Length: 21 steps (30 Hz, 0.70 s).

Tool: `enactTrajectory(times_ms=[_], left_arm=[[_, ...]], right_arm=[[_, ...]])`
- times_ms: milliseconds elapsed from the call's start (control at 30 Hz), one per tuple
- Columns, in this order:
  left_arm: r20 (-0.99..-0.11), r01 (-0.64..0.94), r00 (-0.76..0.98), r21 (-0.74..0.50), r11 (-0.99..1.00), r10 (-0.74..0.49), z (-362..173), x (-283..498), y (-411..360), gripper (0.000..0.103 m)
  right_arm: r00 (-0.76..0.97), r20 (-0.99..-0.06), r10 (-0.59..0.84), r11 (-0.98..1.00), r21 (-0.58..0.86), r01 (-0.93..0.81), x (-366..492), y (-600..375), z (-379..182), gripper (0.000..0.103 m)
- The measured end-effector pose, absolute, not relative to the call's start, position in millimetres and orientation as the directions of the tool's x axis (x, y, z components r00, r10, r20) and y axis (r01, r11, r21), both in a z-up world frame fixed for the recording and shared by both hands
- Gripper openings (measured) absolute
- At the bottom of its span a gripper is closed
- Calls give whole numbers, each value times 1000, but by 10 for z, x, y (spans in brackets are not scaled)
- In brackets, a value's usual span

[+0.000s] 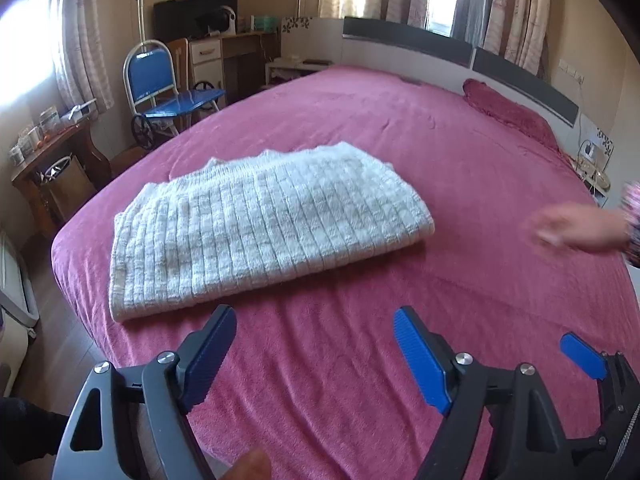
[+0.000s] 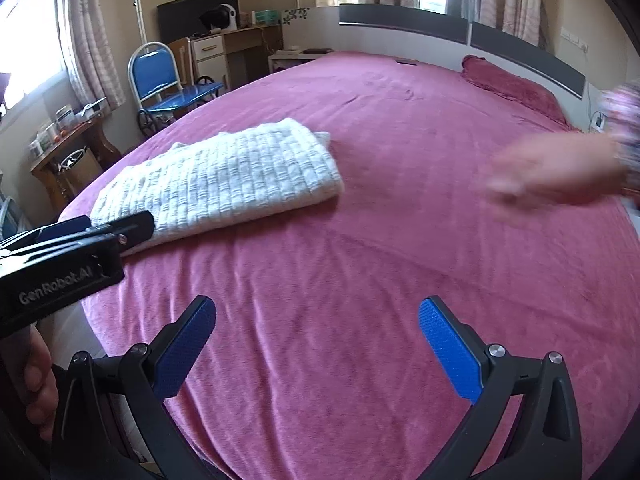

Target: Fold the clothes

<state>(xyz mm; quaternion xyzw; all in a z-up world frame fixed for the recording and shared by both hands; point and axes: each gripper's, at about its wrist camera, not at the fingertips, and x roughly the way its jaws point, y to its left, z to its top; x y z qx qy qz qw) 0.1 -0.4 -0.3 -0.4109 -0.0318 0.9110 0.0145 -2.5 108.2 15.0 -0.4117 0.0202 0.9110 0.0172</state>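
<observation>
A folded white knit garment [image 1: 264, 226] lies flat on the pink bedspread [image 1: 400, 280]. The left gripper [image 1: 314, 354] hovers just short of it with fingers spread wide and empty; the garment sits at about 11 o'clock from it. The right gripper [image 2: 318, 350], likewise released and empty, has the garment further off at 10 o'clock. A blurred bare hand [image 2: 556, 174] reaches in at 2 o'clock.

A wide bed [image 1: 400, 152] under a pink cover fills the room, a dark pink pillow [image 1: 508, 114] at its far right by the headboard [image 1: 404, 46], while a blue chair [image 1: 154, 76] stands far left near a wooden desk [image 1: 240, 44] and curtained windows [image 1: 80, 48].
</observation>
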Motion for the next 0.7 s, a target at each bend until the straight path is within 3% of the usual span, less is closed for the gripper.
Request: enactTrajectory(times_ms=[367,700], left_arm=[[-833,34,-550,-88,-995,55,-155,73,-110,83],[-862,-48,-486,-140,-989,146,-86,213,-113,83]], right_arm=[[-645,-764,9,-1000,8,-23,-13,939,98,103],[-637,-767,81,-997,-61,-53,331,816,260,103]])
